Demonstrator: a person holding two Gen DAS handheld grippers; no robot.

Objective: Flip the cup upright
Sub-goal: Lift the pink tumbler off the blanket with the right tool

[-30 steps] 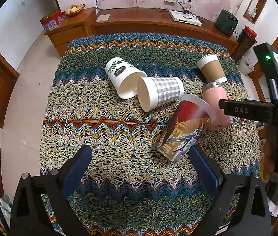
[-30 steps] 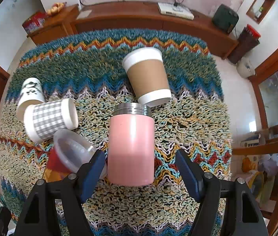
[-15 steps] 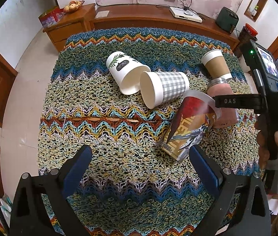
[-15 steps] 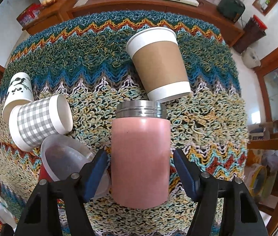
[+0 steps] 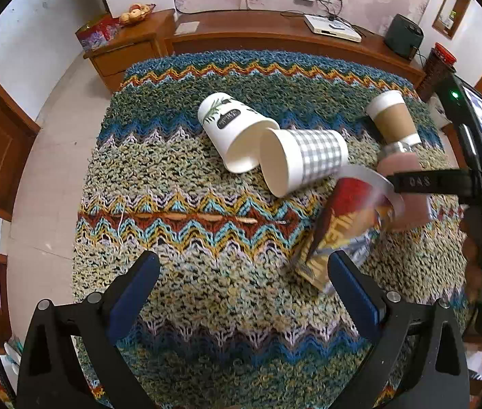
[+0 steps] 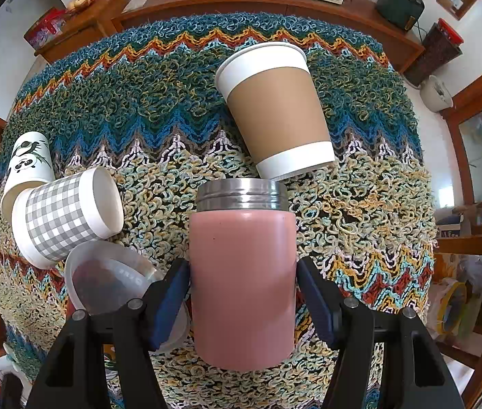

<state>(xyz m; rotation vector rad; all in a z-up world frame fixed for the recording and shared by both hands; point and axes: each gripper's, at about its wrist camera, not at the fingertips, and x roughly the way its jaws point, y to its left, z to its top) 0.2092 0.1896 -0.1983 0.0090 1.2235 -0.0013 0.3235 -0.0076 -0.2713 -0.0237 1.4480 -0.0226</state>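
Observation:
A pink metal cup (image 6: 243,283) with a steel rim lies on its side on the knitted zigzag cloth (image 6: 159,102), its mouth pointing away. My right gripper (image 6: 243,293) has closed onto the cup's pink body, both pads touching its sides. In the left wrist view the pink cup (image 5: 407,204) is partly hidden behind the right gripper's finger. My left gripper (image 5: 241,289) is open and empty above the near part of the cloth (image 5: 206,306).
Other cups lie on their sides: a brown-sleeved paper cup (image 6: 275,112), a grey checked cup (image 6: 67,214), a white panda cup (image 6: 26,163) and a clear-lidded printed cup (image 5: 343,228) touching the pink cup's left. A wooden cabinet (image 5: 275,34) runs behind the table.
My right gripper moved forward around the pink cup and closed until its pads touch the cup's sides. The left gripper drew back and up a little and stayed open.

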